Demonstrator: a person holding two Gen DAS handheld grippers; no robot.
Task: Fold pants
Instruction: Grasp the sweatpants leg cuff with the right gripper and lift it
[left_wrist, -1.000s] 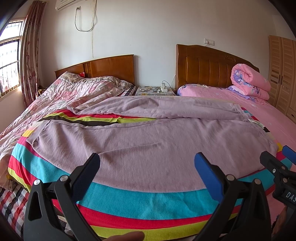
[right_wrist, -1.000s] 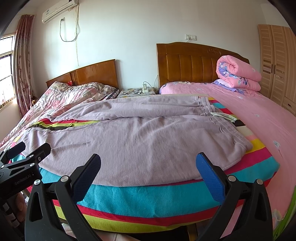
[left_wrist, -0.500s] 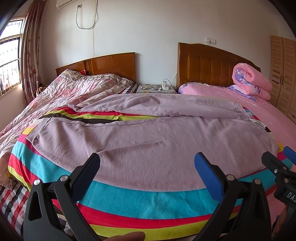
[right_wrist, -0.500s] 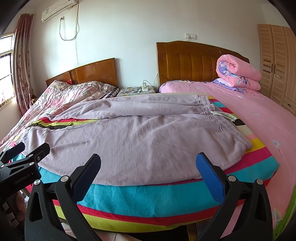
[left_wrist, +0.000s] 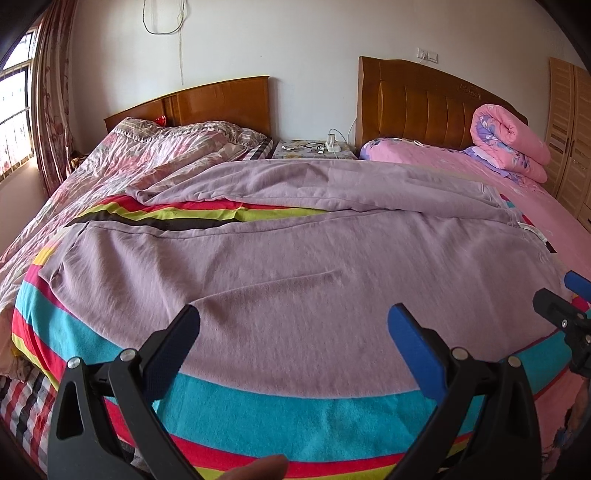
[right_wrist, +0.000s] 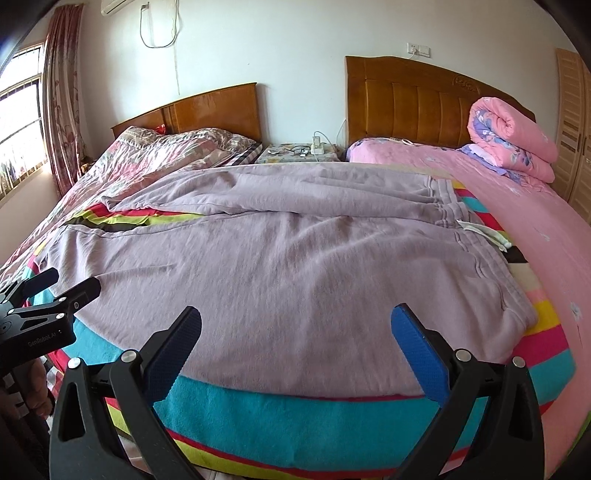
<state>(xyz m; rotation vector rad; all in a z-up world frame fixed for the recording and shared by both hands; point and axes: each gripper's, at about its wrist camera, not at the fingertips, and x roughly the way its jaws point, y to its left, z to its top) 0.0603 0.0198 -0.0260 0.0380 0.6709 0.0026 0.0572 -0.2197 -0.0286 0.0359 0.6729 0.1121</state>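
Observation:
Mauve pants lie spread flat on a striped blanket across the bed, legs running left, waistband at the right. The two legs are apart at the left, with blanket showing between them. My left gripper is open and empty, hovering above the near leg close to the bed's front edge. My right gripper is open and empty, above the near leg toward the waist end. Each gripper shows at the edge of the other's view: the right one, the left one.
A rolled pink quilt lies on the pink bed at the right. A floral quilt covers the left bed. A bedside table with glasses and a power strip stands between the wooden headboards. A wardrobe is at far right.
Both grippers have moved forward and a little lower toward the pants, which now fill more of each view. Both stay open. The pants have not moved.

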